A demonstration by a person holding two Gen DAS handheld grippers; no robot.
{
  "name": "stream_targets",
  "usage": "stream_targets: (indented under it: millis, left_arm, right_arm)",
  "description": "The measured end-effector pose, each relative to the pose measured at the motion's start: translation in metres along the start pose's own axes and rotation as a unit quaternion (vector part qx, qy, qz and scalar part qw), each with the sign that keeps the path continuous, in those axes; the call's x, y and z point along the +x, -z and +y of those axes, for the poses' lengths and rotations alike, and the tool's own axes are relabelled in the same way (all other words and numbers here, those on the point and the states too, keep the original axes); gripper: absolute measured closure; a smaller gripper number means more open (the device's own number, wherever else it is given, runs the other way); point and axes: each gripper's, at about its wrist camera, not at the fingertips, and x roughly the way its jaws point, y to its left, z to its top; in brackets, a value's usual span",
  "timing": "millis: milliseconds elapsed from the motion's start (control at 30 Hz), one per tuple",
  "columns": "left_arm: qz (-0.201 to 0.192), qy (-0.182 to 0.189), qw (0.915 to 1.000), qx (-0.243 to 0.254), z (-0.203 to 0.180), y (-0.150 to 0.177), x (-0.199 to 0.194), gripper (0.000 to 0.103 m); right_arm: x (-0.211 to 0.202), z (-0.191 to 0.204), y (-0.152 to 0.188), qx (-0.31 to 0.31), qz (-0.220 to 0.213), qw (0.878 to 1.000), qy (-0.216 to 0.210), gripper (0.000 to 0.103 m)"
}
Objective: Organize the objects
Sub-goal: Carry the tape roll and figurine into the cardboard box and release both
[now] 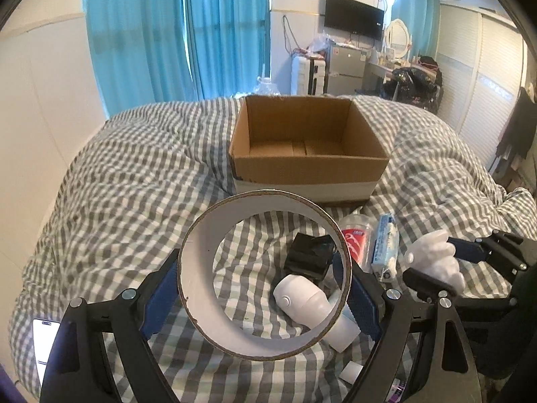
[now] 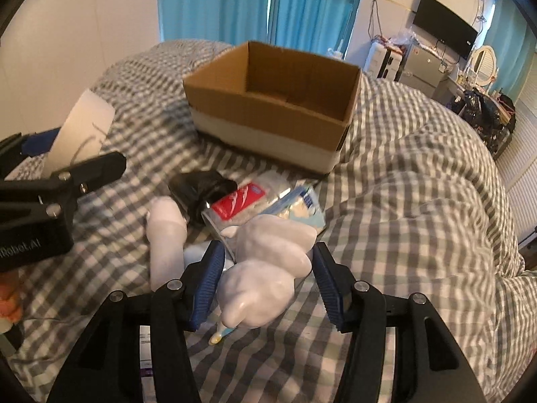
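a wide cardboard tape ring (image 1: pixel 265 273) is clamped between the left gripper (image 1: pixel 265 288) fingers, a lumpy glossy white figurine (image 2: pixel 268 268) between the right gripper (image 2: pixel 268 280) fingers. the open corrugated box (image 1: pixel 308 141), ahead of both fingertips on the checked bed (image 1: pixel 134 181), is best approached level and high.

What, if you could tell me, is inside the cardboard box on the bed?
The cardboard box looks empty: both wrist views show only its bare brown floor and inner walls. The near wall hides the strip of floor right behind it, so something small and flat there cannot be ruled out.
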Motion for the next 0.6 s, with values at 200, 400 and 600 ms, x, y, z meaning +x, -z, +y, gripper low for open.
stream_targets:
  millis: [200,400,600]
  left_arm:
    - [-0.027,-0.004,0.9996,0.003,0.003,-0.016,-0.017,0.014]
    - [-0.051,-0.008,0.9985,0.016,0.003,-0.048,-0.023,0.014]
    - [-0.080,-0.009,0.9963,0.031,-0.001,-0.104,-0.016,0.014]
  right_arm:
    - [-0.023,-0.002,-0.019,-0.005,-0.032,0.999,0.003,0.049]
    - [-0.042,-0.014,-0.050,-0.003,-0.064,0.998,0.012,0.049]
    - [-0.055,-0.032,-0.099,0.001,-0.104,0.994,0.023,0.049]
